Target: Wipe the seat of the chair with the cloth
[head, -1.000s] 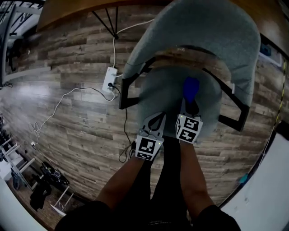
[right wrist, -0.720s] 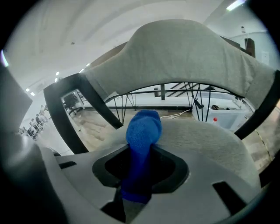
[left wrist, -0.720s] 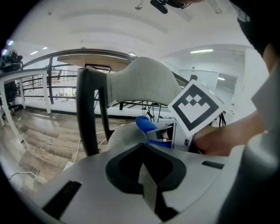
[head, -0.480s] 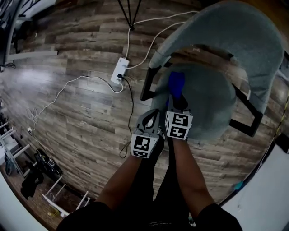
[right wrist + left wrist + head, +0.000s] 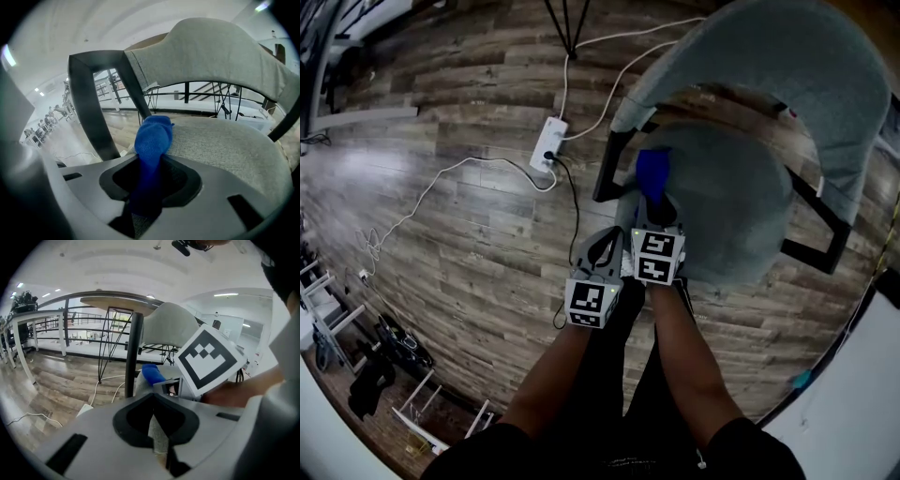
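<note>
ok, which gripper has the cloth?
The right gripper: its jaws clamp the blue cloth on the seat. The left gripper is shut on nothing.

Under me runs a grey-brown wood-plank floor (image 5: 441, 244), where a white power strip (image 5: 549, 142) lies with a thin white cable (image 5: 565, 89) running from it.

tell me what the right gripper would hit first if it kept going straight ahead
Probably the chair's black frame strut, just beyond the blue cloth the right gripper holds; depth is unclear.
</note>
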Available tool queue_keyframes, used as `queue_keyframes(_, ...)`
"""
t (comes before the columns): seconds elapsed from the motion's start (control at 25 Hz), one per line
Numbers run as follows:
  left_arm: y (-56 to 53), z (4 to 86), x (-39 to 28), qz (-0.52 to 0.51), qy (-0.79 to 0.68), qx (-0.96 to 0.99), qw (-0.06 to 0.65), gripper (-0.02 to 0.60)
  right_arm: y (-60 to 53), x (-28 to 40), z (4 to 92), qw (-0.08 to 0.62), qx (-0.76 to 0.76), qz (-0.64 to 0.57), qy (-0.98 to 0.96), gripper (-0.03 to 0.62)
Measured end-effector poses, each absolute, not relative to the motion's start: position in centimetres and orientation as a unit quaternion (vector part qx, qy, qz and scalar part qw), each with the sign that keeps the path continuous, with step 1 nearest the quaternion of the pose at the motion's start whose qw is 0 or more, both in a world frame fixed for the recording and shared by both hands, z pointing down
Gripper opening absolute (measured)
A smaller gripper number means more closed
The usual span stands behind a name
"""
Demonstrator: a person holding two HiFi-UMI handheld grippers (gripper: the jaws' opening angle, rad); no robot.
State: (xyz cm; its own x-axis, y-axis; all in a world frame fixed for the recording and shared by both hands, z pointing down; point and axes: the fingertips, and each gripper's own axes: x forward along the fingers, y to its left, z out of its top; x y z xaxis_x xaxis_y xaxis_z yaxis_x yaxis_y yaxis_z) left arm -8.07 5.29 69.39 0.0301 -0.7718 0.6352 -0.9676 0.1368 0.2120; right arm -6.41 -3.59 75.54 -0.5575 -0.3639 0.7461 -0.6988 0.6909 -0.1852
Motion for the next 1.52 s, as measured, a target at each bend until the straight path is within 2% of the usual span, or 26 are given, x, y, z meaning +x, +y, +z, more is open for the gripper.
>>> queue_keyframes(0.52, 3.1, 69.9, -3.9, 0.138, -0.654, 0.657, 0.348, 0.002, -5.4, -1.0, 75.7, 0.356, 0.353, 0.239, -0.832, 0.120)
queue_keyframes(1.52, -2.0, 69.6, 3.0, 0.141, -0.599, 0.703, 0.358, 0.002, -10.3, 14.1, 75.8, 0.366, 0.454, 0.223, -0.781, 0.120)
